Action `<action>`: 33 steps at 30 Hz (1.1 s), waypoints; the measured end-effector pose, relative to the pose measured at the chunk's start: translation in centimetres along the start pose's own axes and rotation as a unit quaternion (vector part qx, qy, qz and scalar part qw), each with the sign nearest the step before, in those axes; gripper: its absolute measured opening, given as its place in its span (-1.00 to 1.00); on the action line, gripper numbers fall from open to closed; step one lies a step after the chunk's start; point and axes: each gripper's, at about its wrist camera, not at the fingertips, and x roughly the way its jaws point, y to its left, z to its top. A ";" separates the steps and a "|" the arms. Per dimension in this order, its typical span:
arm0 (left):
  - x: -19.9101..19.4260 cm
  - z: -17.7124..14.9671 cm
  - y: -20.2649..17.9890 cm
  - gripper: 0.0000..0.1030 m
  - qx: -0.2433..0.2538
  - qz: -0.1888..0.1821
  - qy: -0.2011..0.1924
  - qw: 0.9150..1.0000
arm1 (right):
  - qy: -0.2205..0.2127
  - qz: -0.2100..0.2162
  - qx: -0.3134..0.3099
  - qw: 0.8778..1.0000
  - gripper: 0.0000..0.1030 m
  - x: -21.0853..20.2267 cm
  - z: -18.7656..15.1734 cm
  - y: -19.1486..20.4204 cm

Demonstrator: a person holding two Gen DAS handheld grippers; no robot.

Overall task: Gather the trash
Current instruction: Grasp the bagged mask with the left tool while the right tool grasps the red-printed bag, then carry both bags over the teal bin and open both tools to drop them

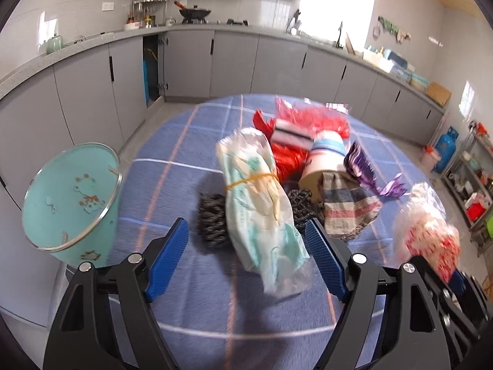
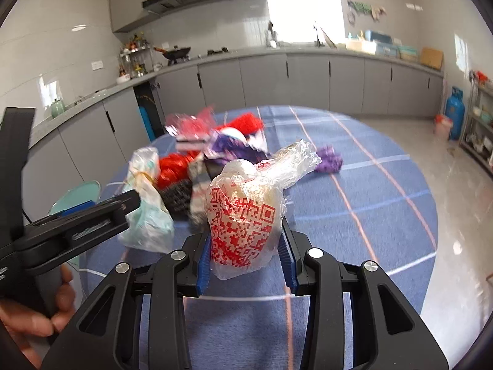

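**Round bench under blue checked cloth**

Covered edge to edge by a blue cloth (image 1: 197, 141) with pale and pinkish lines. Heaped near the middle: clear bag of pale green wrapping (image 1: 262, 203), dark scouring pads (image 1: 212, 222), red plastic bag (image 1: 289, 154), tipped paper cup (image 1: 323, 160), checked rag (image 1: 348, 206), purple foil wrapper (image 1: 366, 169).

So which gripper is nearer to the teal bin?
Left. The left gripper is over the table's side where the teal bin stands, with only its edge between them. The right gripper is farther over, closed on a red-printed bag.
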 end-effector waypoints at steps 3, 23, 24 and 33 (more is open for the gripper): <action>1.3 -0.1 -0.4 0.10 0.002 -0.003 0.013 1.000 | 0.018 0.009 0.014 1.000 -0.26 0.8 -0.4 -0.7; -7.1 -1.1 7.9 -0.40 -0.012 -0.017 -0.074 0.997 | -0.043 0.046 -0.027 0.998 -0.25 -1.5 2.2 4.8; -7.4 -1.3 8.9 -0.40 -0.021 -0.010 -0.074 0.997 | -0.043 0.057 -0.037 0.997 -0.25 -1.3 2.6 5.9; -9.5 -0.8 19.9 -0.39 -0.093 0.096 -0.082 0.988 | -0.017 0.164 -0.106 0.981 -0.25 2.0 4.7 16.8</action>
